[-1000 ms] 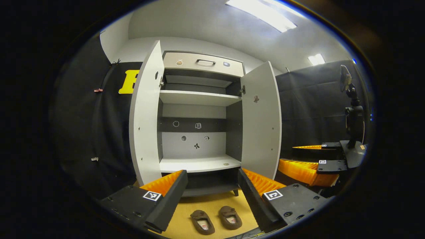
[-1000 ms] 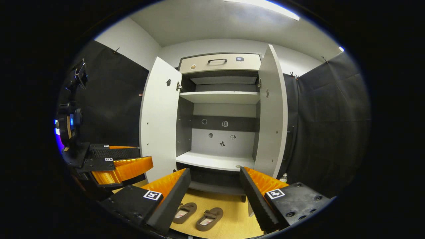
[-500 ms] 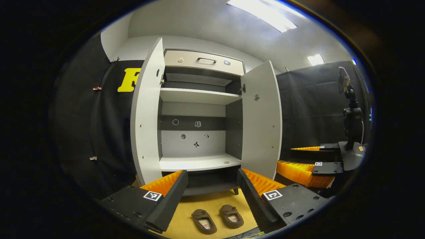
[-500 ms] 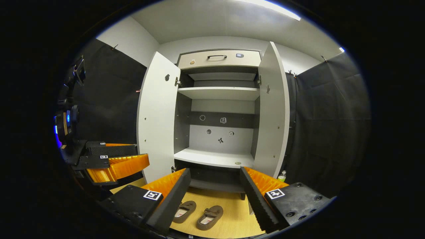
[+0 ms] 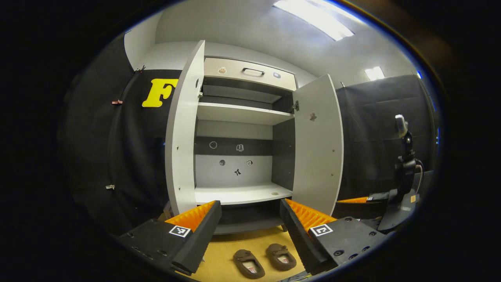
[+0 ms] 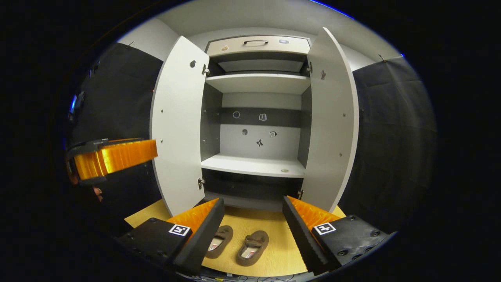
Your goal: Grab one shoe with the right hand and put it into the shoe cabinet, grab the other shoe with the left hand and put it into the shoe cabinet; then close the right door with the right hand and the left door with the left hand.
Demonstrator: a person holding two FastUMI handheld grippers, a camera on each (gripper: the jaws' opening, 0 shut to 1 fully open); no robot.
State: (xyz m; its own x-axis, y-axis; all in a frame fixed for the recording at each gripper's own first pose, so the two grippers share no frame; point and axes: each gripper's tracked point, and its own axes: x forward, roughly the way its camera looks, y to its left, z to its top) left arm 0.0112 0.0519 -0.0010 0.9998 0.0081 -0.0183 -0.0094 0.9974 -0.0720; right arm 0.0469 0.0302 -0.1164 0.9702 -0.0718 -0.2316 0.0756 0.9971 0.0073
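Left gripper (image 5: 250, 219) wide, empty; right gripper (image 6: 253, 217) wide, empty, above shoes (image 6: 252, 247)

Shoes (image 6: 252, 248): brown, matt, suede-like. Floor (image 6: 274, 229): pale wood grain. Shoe cabinet (image 6: 178, 129): smooth matt white panels; drawer handle (image 6: 255, 41) dark metal.

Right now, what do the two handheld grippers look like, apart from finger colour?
The left gripper and right gripper each have two long wedge-shaped fingers with ribbed inner faces, on flat bolted blocks, each block carrying a square black-and-white marker. No sleeve or cable is discernible.
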